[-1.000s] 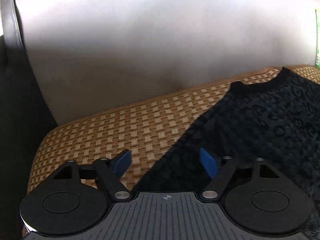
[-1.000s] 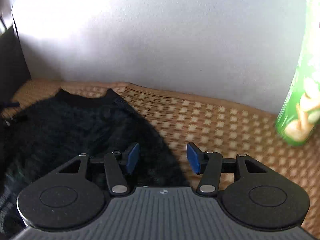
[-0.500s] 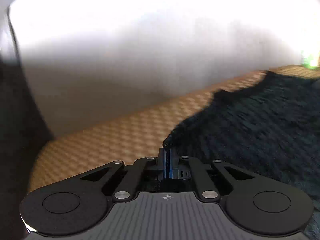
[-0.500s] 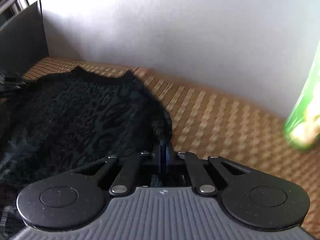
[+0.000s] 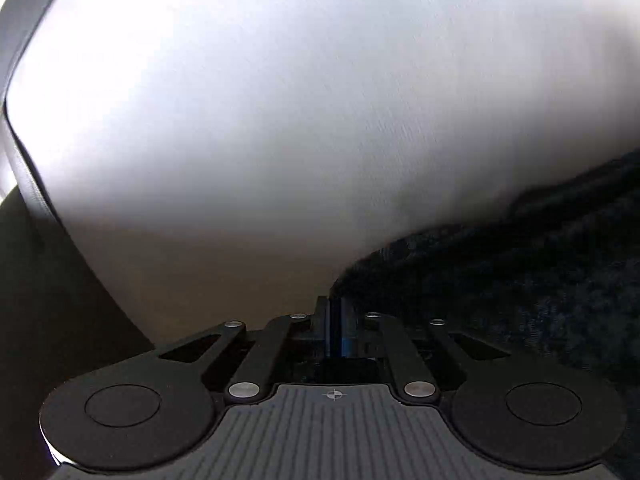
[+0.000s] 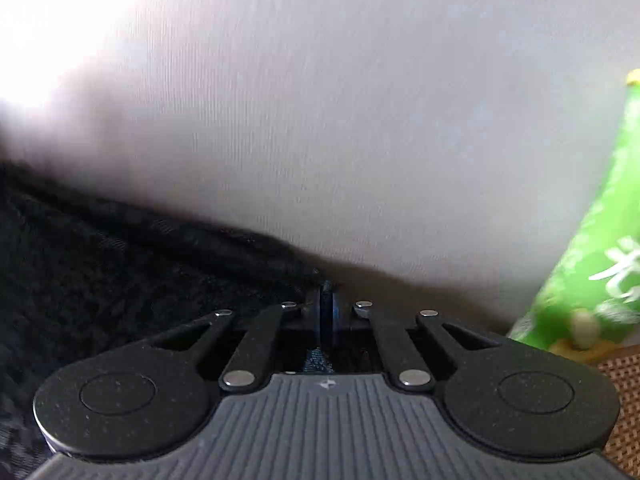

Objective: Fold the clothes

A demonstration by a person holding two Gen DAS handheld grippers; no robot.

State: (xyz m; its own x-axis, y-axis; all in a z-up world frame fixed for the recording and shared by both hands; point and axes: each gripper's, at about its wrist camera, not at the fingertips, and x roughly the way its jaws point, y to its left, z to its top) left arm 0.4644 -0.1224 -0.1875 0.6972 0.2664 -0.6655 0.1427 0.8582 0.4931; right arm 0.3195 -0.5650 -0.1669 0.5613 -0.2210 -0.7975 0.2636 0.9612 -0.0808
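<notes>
Pale grey upholstery [image 5: 320, 120] fills most of the left wrist view, a smooth backrest-like panel with a dark edge curving down its left side. Below it a strip of tan surface [image 5: 224, 276] shows, blurred so its weave cannot be made out. The left gripper [image 5: 335, 326] sits just below that strip, its blue pads pressed together on the edge of the black garment [image 5: 520, 280]. From the pinch point the dark, fuzzy cloth spreads to the right of the gripper and rises against the grey panel, covering the lower right of the view.

Seen from the right wrist, the same grey upholstery [image 6: 340, 100] takes up the upper part, brighter toward its upper left. The right gripper [image 6: 328, 316] has its blue pads closed on a fold of the black garment [image 6: 120, 280], a bit of cloth showing between and just behind the pads. Here the garment stretches to the left of the gripper, its upper edge running along the base of the grey panel. To the right of the gripper stands a green snack can [image 6: 592, 260], tall and blurred, with a yellow top. Beside its base, a patch of woven brown mat [image 6: 624, 392] shows at the right edge
</notes>
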